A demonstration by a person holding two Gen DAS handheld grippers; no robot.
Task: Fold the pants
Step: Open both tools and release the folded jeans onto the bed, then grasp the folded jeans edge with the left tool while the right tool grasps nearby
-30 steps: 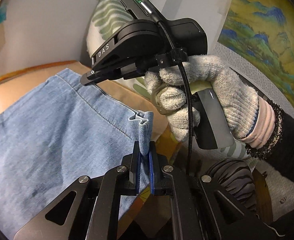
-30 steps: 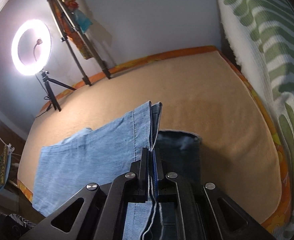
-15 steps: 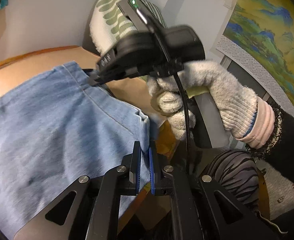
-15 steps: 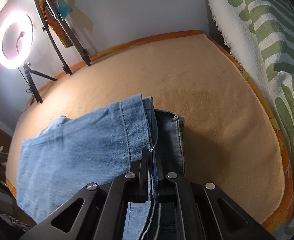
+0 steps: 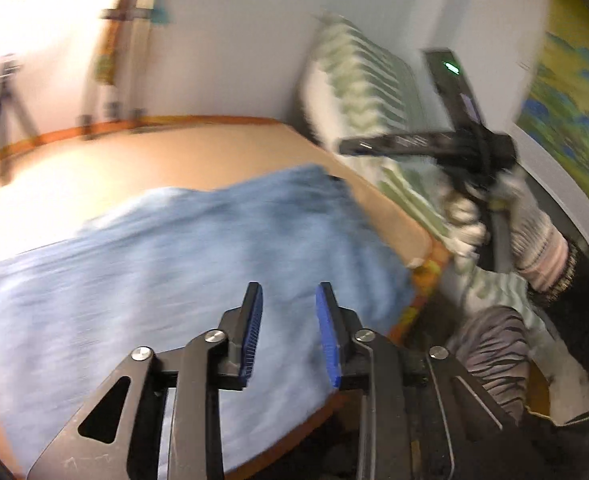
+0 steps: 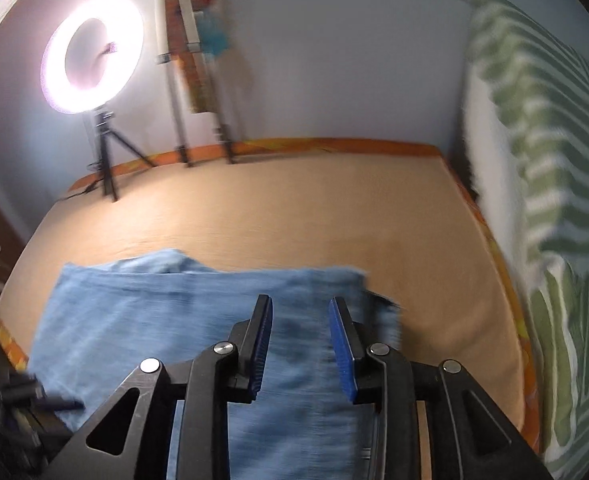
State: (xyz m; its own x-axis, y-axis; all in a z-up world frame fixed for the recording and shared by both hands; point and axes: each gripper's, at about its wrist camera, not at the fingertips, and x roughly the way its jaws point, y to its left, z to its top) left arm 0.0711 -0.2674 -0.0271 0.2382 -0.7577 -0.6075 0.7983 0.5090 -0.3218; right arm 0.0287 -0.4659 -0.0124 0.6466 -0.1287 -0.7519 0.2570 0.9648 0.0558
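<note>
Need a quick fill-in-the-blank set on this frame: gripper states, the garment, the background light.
1. The left gripper has its jaws ____.
2. The right gripper holds ____.
3. The jeans lie on a ____-coloured bed cover.
4. The lit lamp on the tripod is shaped like a ____.

Missing words: open; nothing; tan; ring

One pair of blue pants [image 6: 198, 320] is counted, lying folded in the lower middle of the frame. Two grippers are seen: the left gripper [image 5: 288, 334] at the bottom centre of its own view and the right gripper [image 6: 300, 346] at the bottom centre of its view, each with two blue-padded fingers. One ring light [image 6: 92, 54] is counted at the upper left. One green-patterned cushion [image 6: 550, 184] is seen at the right edge. One gloved hand [image 5: 506, 216] is counted at the right.
</note>
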